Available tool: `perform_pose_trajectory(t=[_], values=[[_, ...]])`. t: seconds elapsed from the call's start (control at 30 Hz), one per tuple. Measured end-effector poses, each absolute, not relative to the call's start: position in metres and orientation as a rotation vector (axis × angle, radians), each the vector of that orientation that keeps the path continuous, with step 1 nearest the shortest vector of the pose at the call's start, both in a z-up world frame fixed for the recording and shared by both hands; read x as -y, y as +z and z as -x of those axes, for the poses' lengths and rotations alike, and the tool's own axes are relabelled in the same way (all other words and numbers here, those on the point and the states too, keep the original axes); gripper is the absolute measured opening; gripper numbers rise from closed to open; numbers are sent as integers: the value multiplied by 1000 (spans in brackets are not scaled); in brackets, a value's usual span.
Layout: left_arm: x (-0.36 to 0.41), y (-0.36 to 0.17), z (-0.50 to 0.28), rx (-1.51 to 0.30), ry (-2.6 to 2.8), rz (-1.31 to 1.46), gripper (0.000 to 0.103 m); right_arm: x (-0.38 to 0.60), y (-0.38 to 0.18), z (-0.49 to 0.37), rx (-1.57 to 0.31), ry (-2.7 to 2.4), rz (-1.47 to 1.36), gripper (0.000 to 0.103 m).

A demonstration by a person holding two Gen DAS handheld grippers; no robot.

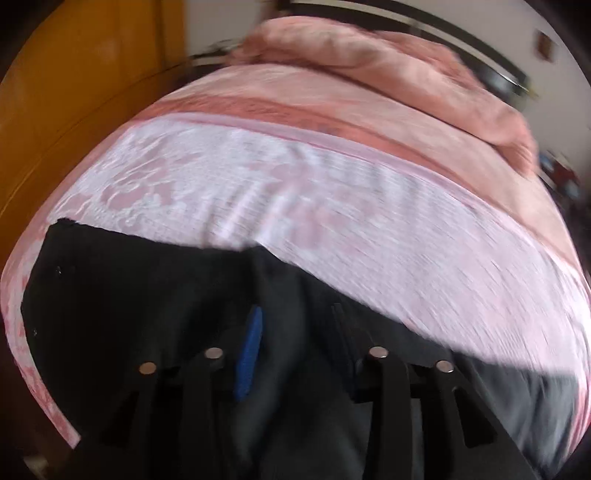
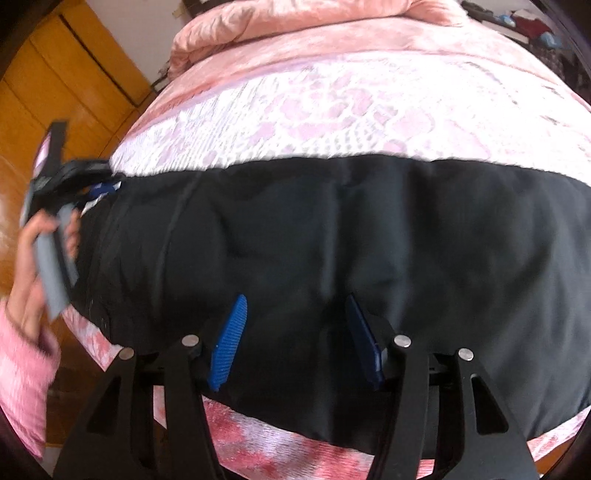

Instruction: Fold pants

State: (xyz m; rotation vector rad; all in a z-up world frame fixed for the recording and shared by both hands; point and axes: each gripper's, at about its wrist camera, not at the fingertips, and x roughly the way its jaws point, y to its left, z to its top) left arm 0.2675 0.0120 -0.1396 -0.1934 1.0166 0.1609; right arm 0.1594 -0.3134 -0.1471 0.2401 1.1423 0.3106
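Black pants lie spread across the pink bed, running left to right in the right wrist view. My right gripper is open, its blue fingers just above the near part of the fabric, holding nothing. In the left wrist view the pants fill the lower frame. My left gripper is open over them; one blue finger shows, the other is dark against the cloth. The left gripper also shows in the right wrist view at the pants' left end, held by a hand.
The bed has a pink-and-white patterned cover and a bunched pink blanket at the far end. A wooden wardrobe stands to the left. Clutter lies at the far right.
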Motion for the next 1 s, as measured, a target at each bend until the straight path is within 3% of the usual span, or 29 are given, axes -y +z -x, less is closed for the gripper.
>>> perform_pose_trajectory(t=[0.2,0.33,0.53,0.6,0.7,0.8,1.0], values=[[49,-166,-237,-1138,-71,153,48,323,-146,-172,-1147,270,-236,57],[69,-211,-250,-1217,-24,49,49,313,-176,-192,-1225,214,-145,57],[71,-180,-228,-1137,-11,57,48,302,-162,-186,-1178,230,-84,57],[74,-178,-216,-1117,3,14,57,301,-154,-179,-1164,245,-108,57],[72,-203,-211,-1180,-15,7,59,291,-159,-177,-1187,243,-71,61],[68,-195,-200,-1137,-38,-10,55,282,-173,-174,-1216,226,-23,62],[-4,-157,-158,-1084,-14,166,57,278,-142,-156,-1155,297,-87,61]])
